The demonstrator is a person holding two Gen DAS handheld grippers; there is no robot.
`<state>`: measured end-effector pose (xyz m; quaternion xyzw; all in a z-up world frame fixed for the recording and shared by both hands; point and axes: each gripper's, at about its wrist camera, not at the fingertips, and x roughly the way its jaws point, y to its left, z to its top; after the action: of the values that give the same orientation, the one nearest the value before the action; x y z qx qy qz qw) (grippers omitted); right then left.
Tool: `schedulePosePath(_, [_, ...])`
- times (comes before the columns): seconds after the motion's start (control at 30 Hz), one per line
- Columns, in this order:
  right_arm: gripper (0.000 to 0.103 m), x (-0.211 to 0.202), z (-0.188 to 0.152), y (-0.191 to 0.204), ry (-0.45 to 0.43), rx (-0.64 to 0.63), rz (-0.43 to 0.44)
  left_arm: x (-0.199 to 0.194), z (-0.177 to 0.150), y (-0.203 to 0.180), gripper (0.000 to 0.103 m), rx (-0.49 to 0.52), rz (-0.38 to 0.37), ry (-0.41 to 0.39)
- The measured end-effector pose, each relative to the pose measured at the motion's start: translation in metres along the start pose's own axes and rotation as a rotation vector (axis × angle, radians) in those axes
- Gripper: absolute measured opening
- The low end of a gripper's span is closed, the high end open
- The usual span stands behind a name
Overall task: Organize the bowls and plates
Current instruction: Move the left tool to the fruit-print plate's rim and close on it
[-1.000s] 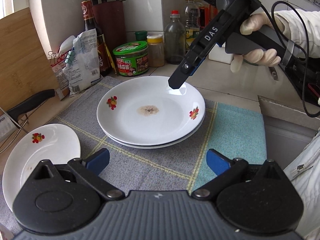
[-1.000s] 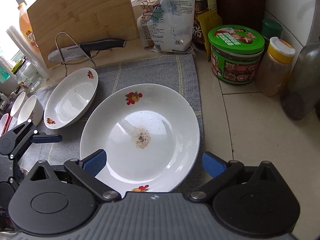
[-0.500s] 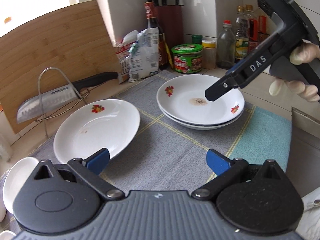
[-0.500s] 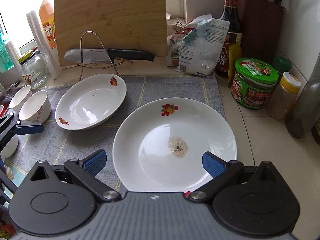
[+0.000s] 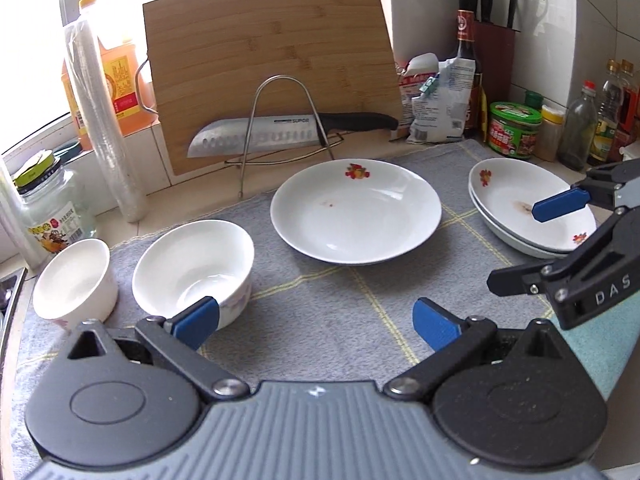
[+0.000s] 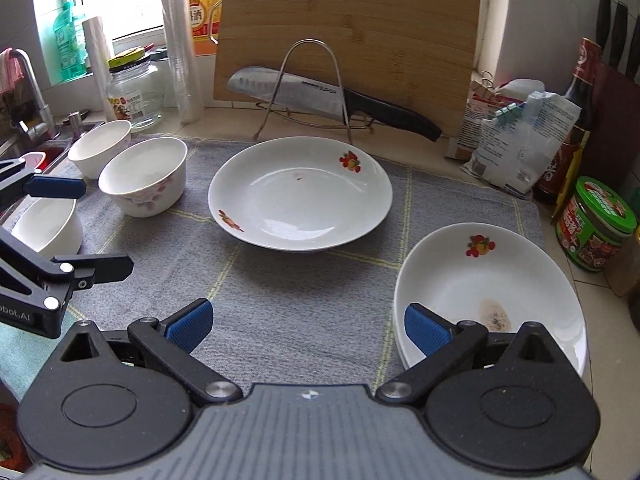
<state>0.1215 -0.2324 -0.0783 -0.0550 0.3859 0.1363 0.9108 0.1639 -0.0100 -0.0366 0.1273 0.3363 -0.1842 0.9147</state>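
Note:
A single white plate (image 5: 356,210) with a fruit print lies mid-mat; it also shows in the right wrist view (image 6: 300,196). Two stacked plates (image 5: 532,212) sit at the right, the top one stained; they also show in the right wrist view (image 6: 488,296). White bowls (image 5: 194,270) (image 5: 74,280) stand at the left; the right wrist view shows three bowls (image 6: 146,176). My left gripper (image 5: 316,322) is open and empty over the mat, near the bigger bowl. My right gripper (image 6: 306,326) is open and empty, beside the stack; it also shows in the left wrist view (image 5: 536,240).
A grey mat (image 5: 320,312) covers the counter. Behind stand a cutting board (image 5: 272,60), a knife (image 5: 288,130) on a wire rack, a glass jar (image 5: 52,208), a film roll, snack bags, a green tin (image 5: 514,130) and bottles. A sink tap (image 6: 28,92) is at the left.
Both grippers have drawn back and swung left, away from the stacked plates. The bowls have come into view. Both stay open and empty.

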Motion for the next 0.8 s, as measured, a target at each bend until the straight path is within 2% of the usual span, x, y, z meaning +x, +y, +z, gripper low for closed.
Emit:
schedulePosePath(0.17, [0.103, 0.028, 0.009, 0.01, 0.014, -0.068, 0.087, 0.013, 0.015, 0.002, 0.102, -0.009, 0.009, 0.034])
schedulePosePath(0.23, [0.103, 0.04, 0.013, 0.01, 0.019, -0.072, 0.116, 0.018, 0.024, 0.001, 0.102, -0.005, -0.014, 0.047])
schedulePosePath(0.43, [0.103, 0.073, 0.019, 0.017, 0.041, -0.092, 0.098, 0.041, 0.055, 0.003, 0.102, 0.015, -0.053, 0.121])
schedulePosePath(0.6, [0.103, 0.08, 0.02, 0.019, 0.025, -0.123, 0.033, 0.067, 0.077, 0.013, 0.102, 0.066, -0.076, 0.143])
schedulePosePath(0.8, [0.103, 0.065, 0.029, 0.007, 0.006, -0.176, 0.006, 0.081, 0.087, 0.02, 0.102, 0.193, -0.204, 0.137])
